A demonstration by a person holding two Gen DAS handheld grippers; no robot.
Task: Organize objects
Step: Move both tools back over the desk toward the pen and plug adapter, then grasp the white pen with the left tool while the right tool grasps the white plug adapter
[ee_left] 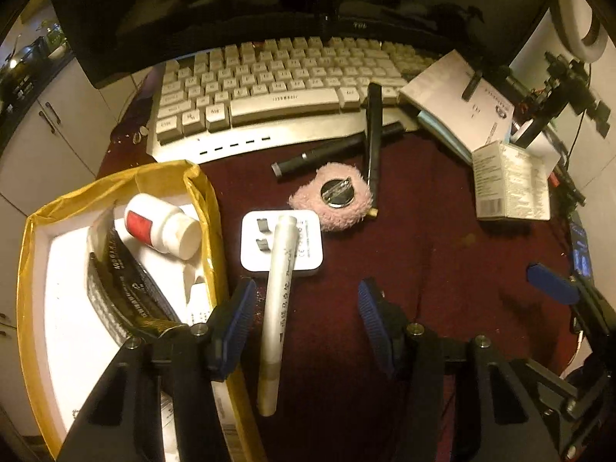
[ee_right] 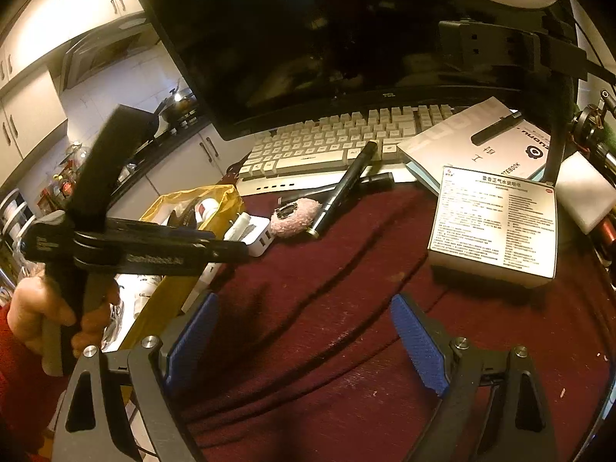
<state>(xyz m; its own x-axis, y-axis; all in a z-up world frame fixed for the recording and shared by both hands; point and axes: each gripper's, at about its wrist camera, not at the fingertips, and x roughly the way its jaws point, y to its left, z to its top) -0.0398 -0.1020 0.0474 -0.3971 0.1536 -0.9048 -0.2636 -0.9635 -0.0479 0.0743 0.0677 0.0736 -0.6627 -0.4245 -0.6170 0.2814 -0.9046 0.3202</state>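
My left gripper (ee_left: 306, 321) is open over a silver marker pen (ee_left: 278, 300) that lies between its blue pads, its tip resting on a white charger block (ee_left: 304, 254). A yellow-lined box (ee_left: 42, 238) at the left holds a white pill bottle (ee_left: 161, 227) and a black packet (ee_left: 127, 288). A pink fluffy pad with a metal disc (ee_left: 335, 196) and two black pens (ee_left: 372, 131) lie near the keyboard (ee_left: 269, 88). My right gripper (ee_right: 304, 342) is open and empty above the maroon cloth (ee_right: 327, 277); the left gripper tool (ee_right: 127, 246) shows at its left.
A monitor (ee_right: 308, 38) stands behind the keyboard. A notebook (ee_left: 458, 96) with a black pen and a small printed carton (ee_left: 508, 181) lie at the right; the carton (ee_right: 496, 223) is also in the right wrist view. A ring-light stand is at the far right.
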